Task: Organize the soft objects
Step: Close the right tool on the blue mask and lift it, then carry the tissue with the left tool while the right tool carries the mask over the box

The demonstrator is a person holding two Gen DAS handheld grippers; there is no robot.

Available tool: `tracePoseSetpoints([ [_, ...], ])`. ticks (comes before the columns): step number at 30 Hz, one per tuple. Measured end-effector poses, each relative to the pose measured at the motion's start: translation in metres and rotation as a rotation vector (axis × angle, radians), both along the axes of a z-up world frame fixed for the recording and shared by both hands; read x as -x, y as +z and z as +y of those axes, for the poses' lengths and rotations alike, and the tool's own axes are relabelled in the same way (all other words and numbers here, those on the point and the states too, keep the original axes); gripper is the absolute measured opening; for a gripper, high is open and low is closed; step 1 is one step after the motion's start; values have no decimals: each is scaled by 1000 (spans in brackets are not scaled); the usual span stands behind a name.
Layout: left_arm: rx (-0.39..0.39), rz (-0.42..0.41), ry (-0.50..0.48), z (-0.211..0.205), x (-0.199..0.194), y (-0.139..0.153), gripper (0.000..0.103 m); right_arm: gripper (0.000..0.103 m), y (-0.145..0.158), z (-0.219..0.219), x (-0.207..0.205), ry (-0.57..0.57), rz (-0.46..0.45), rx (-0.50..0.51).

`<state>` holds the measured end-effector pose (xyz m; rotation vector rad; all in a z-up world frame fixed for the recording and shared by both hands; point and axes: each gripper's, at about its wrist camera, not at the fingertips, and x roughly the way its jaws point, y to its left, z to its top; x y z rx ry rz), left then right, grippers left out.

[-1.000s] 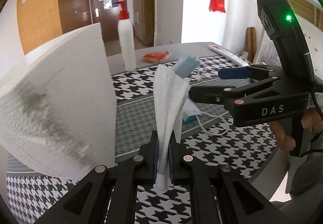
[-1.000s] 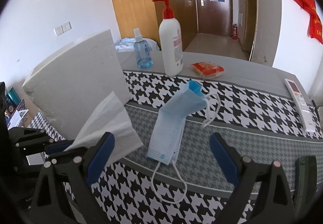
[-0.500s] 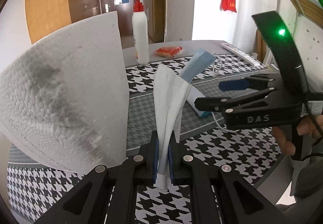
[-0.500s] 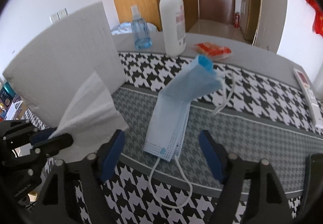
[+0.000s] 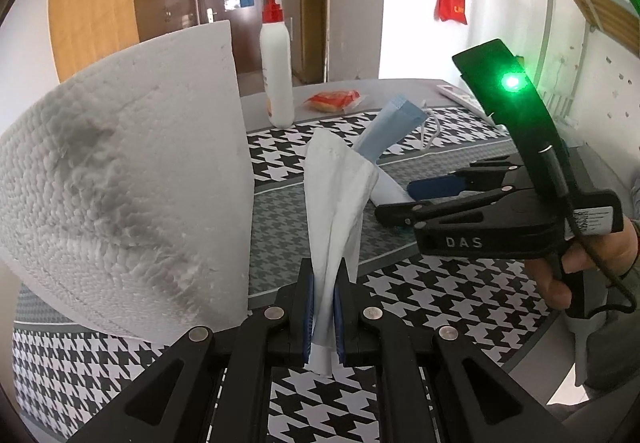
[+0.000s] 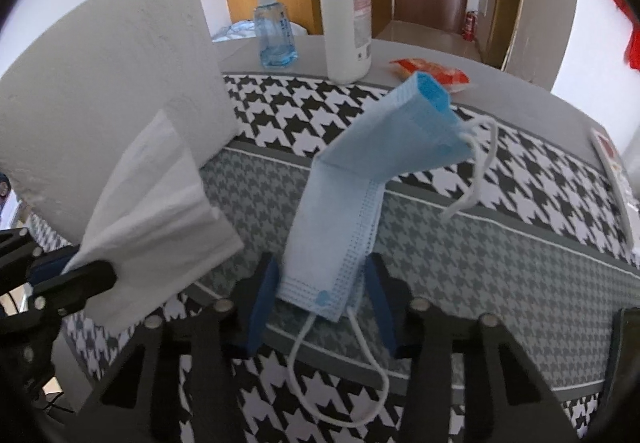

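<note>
Surface [image 6: 500, 243]: houndstooth cloth, two bottles far.
My left tool [image 5: 323, 309]: pinching one tissue [image 5: 334, 199].
My right tool [image 6: 320, 303]: spread around one mask [image 6: 360, 183].

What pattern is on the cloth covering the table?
The table cloth has black-and-white houndstooth with grey houndstooth bands, clearest in the right wrist view.

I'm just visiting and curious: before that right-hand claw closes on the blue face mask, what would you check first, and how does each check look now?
1. Left gripper shut on the white tissue: ok.
2. Right gripper open, its fingers on either side of the face mask: ok.
3. Near end of the mask lies between the pads: ok.
4. Ear loop clear of the fingers: cannot tell.
5. Held tissue apart from the mask: ok.
6. Foam block out of the closing path: ok.
</note>
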<state>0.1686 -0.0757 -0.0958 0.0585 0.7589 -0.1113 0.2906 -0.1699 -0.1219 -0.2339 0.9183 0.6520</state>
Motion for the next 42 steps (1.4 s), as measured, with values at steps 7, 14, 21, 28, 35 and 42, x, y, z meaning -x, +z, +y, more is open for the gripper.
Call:
tracePoseSetpoints([
  [7,-5,-12,-2,-2,7,2,9,12,2,-6,0,-36,-15,11],
  [14,-13,-42,-13,-5,20,13,9,12,26,-24,20,-54,-70,-52],
  [21,-20,-77,-15,-8,33,25,9,12,47,-39,44,-83,-123,-102],
  [28,-24,-113,-30,-13,46,34,9,12,66,-54,68,-114,-174,-131],
  [35,-29,-146,-37,-17,50,42,9,12,82,-68,94,-140,-224,-160],
  [42,-25,-197,-65,-21,58,55,9,12,97,-75,115,-176,-280,-194],
])
